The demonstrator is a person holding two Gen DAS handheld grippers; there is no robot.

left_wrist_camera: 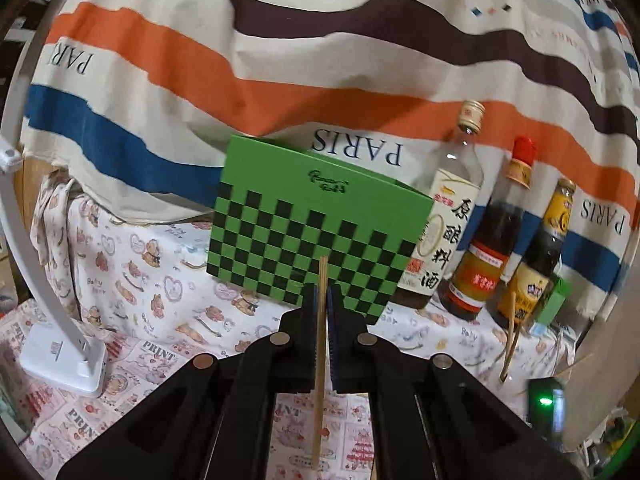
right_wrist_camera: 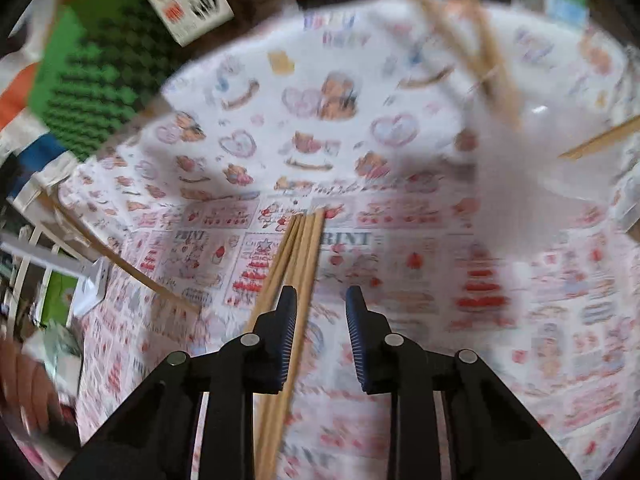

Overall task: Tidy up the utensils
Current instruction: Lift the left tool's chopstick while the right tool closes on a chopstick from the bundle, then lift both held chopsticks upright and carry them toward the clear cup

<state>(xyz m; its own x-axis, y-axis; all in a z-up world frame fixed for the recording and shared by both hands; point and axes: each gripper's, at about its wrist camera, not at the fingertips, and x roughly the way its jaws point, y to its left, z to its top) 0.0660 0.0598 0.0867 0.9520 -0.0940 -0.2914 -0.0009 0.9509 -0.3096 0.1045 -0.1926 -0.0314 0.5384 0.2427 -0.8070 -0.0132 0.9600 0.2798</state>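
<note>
Left gripper point(left_wrist_camera: 322, 294) is clamped on a single upright chopstick point(left_wrist_camera: 320, 360) before the green checkered box point(left_wrist_camera: 316, 224). Right gripper point(right_wrist_camera: 321, 300) stands partly open, pads pressing nothing; a chopstick bundle point(right_wrist_camera: 298, 260) lies on the printed tablecloth point(right_wrist_camera: 460, 280) beside its left finger.

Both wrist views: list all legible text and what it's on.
"PARIS" on the striped cloth, several times, upside down.
"原酿料酒" on the clear bottle.
"PRINT" on the tablecloth; also in the right wrist view.
"Baby" on the tablecloth, small.
Green box: script logo, unreadable.
The two dark bottles: labels too small.
White lamp base: mark too small.
</note>
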